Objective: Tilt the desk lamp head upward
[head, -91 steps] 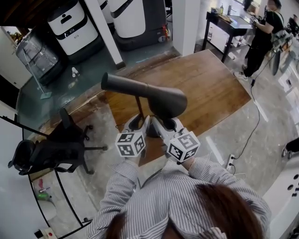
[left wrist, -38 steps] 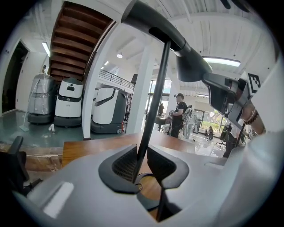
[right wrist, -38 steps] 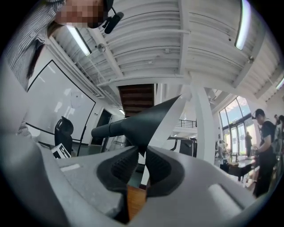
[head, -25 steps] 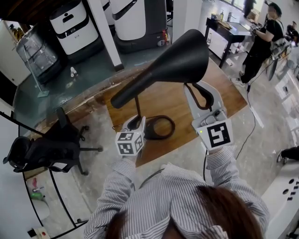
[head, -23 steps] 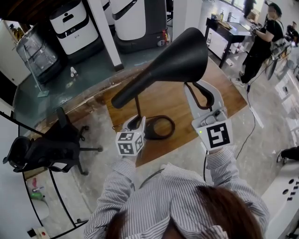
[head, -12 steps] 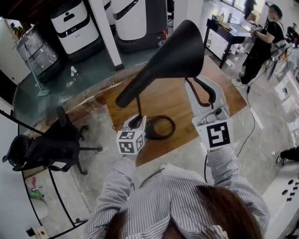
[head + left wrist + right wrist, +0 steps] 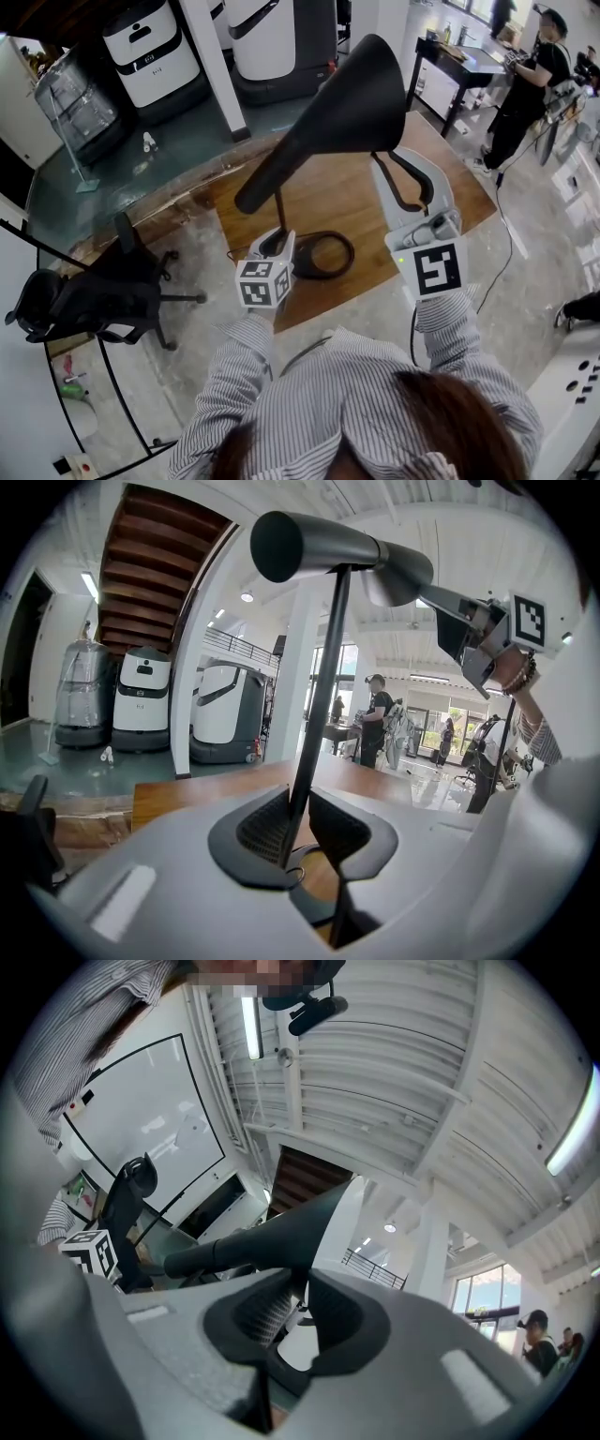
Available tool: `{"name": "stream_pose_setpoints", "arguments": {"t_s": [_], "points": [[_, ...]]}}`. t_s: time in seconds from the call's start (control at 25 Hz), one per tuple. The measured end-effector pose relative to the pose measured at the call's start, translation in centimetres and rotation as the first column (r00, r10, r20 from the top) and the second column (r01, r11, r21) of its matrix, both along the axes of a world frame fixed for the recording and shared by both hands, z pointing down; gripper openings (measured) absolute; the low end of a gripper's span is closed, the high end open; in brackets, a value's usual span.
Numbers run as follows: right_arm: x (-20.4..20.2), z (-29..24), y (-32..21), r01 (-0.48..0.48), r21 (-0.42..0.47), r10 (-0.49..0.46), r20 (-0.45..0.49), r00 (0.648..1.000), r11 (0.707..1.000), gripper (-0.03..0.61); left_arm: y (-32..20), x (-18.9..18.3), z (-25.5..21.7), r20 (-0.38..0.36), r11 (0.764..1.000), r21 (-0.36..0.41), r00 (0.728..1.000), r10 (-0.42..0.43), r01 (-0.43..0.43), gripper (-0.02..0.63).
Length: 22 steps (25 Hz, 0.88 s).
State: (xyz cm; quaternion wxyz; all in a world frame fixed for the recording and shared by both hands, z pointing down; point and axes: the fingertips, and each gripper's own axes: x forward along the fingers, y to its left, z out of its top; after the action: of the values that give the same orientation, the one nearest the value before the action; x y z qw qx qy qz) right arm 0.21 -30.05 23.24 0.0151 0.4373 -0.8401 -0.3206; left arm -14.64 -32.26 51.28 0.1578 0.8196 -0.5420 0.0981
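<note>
The black desk lamp stands on the wooden table [image 7: 441, 178], its ring base [image 7: 323, 255] beside my left gripper. Its cone head [image 7: 352, 98] points up and to the right, mouth raised. My left gripper [image 7: 278, 240] is low on the thin stem [image 7: 314, 696]; the jaws have just been closing and now grip it. In the left gripper view the pads [image 7: 267, 822] press on the stem. My right gripper [image 7: 401, 167] is raised under the cone's wide end. In the right gripper view its jaws are shut on the head's rim [image 7: 298, 1274], the cone [image 7: 272, 1232] running off left.
A black office chair [image 7: 94, 300] stands left of the table. White machines [image 7: 150, 52] line the back, beside a pillar [image 7: 220, 66]. A person [image 7: 530, 66] stands by a dark desk [image 7: 459, 52] at the back right. A cable [image 7: 511, 253] trails over the floor.
The lamp head, earlier level and low, has swung up so its mouth faces up and right. My right gripper rose with it. The left gripper stayed on the stem.
</note>
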Motion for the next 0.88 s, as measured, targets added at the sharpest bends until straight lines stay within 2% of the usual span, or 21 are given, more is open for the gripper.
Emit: {"name": "stream_pose_setpoints", "arguments": {"t_s": [0.6,0.76,0.88], "points": [[1.0,0.5,0.0,-0.035,0.003,0.035,0.083,0.996,0.999,0.052,0.0,0.1,-0.1,-0.072,1.000,-0.015,0.997,0.020,-0.021,0.081],[2.1,2.3,-0.6,0.005,-0.098,0.014,0.189,0.982,0.995,0.052,0.6,-0.2,-0.4,-0.082,1.000,-0.005,0.997,0.004,-0.005,0.086],[2.2,5.3,-0.9,0.054,-0.194,-0.005,0.245,0.969,0.980,0.052,1.6,-0.4,-0.7,-0.084,1.000,0.001,0.996,-0.005,0.006,0.089]]}}
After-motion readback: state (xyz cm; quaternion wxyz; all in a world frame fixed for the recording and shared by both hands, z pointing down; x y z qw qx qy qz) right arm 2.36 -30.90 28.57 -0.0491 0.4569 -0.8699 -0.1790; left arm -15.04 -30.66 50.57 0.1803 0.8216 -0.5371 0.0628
